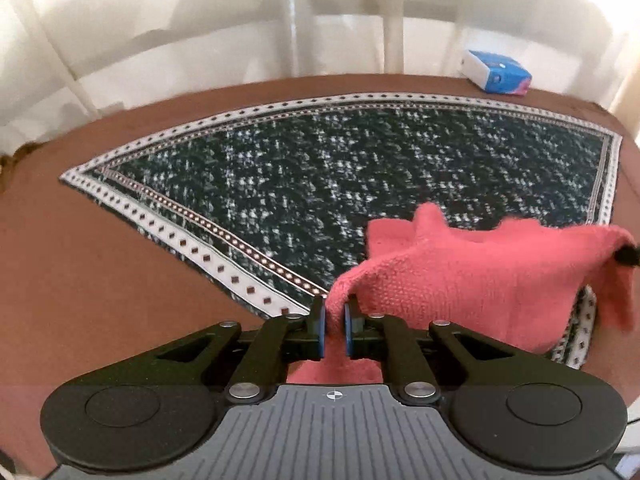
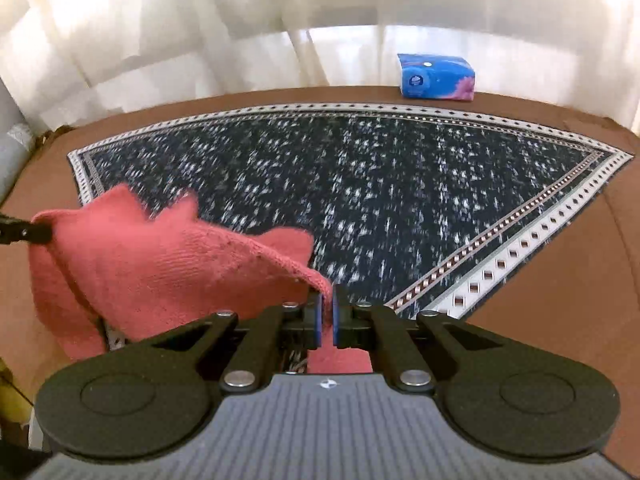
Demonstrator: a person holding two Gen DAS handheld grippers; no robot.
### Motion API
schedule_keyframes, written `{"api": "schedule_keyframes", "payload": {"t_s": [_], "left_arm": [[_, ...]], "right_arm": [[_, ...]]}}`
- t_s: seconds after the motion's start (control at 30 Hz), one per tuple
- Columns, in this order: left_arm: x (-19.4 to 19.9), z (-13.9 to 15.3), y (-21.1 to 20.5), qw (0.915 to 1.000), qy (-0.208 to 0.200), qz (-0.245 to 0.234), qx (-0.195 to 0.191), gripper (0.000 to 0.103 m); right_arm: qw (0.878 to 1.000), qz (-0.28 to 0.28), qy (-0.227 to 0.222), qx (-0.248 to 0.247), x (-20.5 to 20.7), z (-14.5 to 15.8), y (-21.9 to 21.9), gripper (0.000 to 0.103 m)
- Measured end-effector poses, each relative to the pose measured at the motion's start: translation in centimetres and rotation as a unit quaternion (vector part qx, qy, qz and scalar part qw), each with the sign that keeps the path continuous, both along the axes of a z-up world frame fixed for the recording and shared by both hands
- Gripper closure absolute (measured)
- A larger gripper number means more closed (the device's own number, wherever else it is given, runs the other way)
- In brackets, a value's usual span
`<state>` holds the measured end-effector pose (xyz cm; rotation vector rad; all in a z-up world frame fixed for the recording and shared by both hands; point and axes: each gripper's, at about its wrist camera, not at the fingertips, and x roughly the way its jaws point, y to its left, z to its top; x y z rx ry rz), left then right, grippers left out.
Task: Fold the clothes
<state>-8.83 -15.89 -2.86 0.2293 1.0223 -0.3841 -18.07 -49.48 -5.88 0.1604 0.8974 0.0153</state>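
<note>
Pink knit garment [image 1: 480, 276] held lifted above the patterned mat [image 1: 320, 184]; left gripper [image 1: 335, 316] and right gripper [image 2: 327, 312] each pinch one edge. Tissue pack [image 2: 436, 78] beyond the mat.

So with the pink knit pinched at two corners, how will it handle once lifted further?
Likely floppy: the pink knit sags between the left tongs and the right tongs. Probably light, since thin pinches hold it. The fuzzy weave looks grippy, so slipping seems unlikely.
</note>
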Motion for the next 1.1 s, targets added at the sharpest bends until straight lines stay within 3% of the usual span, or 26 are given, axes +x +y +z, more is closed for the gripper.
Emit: {"api": "schedule_keyframes", "payload": {"t_s": [0.13, 0.27, 0.33, 0.47, 0.5, 0.53, 0.57, 0.6, 0.63, 0.8, 0.97, 1.1], "left_arm": [[1.4, -2.3, -0.4, 0.9995, 0.006, -0.029, 0.011, 0.098], [2.4, -5.1, -0.3, 0.9992, 0.017, -0.029, 0.024, 0.093], [2.7, -5.9, 0.0, 0.9994, 0.023, -0.02, 0.017, 0.068], [2.9, -6.7, 0.6, 0.9994, 0.03, -0.016, 0.011, 0.051], [2.8, -6.7, 0.7, 0.9994, 0.029, -0.012, 0.013, 0.043], [2.7, -6.4, 0.9, 0.9995, 0.026, -0.006, 0.014, 0.034], [2.4, -6.0, 1.3, 0.9997, 0.021, 0.001, 0.013, 0.031], [2.1, -5.5, 1.7, 0.9998, 0.016, 0.008, 0.005, 0.026], [1.8, -5.0, 2.1, 0.9998, 0.012, 0.014, -0.003, 0.026], [1.3, -4.0, 1.4, 0.9993, 0.009, 0.004, -0.037, 0.025], [3.2, -5.8, -1.6, 0.9988, 0.013, -0.042, -0.022, 0.025], [4.6, -7.1, -1.5, 0.9976, 0.029, -0.056, -0.028, 0.025]], "right_arm": [[1.0, 0.014, 0.016, -0.005, 2.3, -2.1, 0.2, 0.098], [0.999, 0.025, 0.046, 0.0, 3.8, -4.3, 0.7, 0.098], [0.998, 0.025, 0.055, -0.003, 4.1, -5.0, 1.0, 0.097], [0.997, 0.022, 0.072, 0.017, 4.4, -5.7, 0.7, 0.094], [0.997, 0.022, 0.076, 0.019, 4.3, -5.6, 0.6, 0.089], [0.996, 0.021, 0.079, 0.019, 4.2, -5.5, 0.6, 0.077], [0.997, 0.021, 0.075, 0.013, 4.0, -5.1, 0.7, 0.064], [0.998, 0.022, 0.066, 0.006, 3.8, -4.4, 0.8, 0.059], [0.998, 0.024, 0.055, 0.003, 3.6, -3.8, 1.0, 0.055], [0.998, 0.065, 0.015, 0.005, 4.1, -1.5, 2.4, 0.054], [0.994, 0.102, 0.022, -0.009, 7.1, -2.6, 4.2, 0.052], [0.993, 0.105, 0.047, -0.016, 8.5, -3.8, 4.4, 0.052]]}}
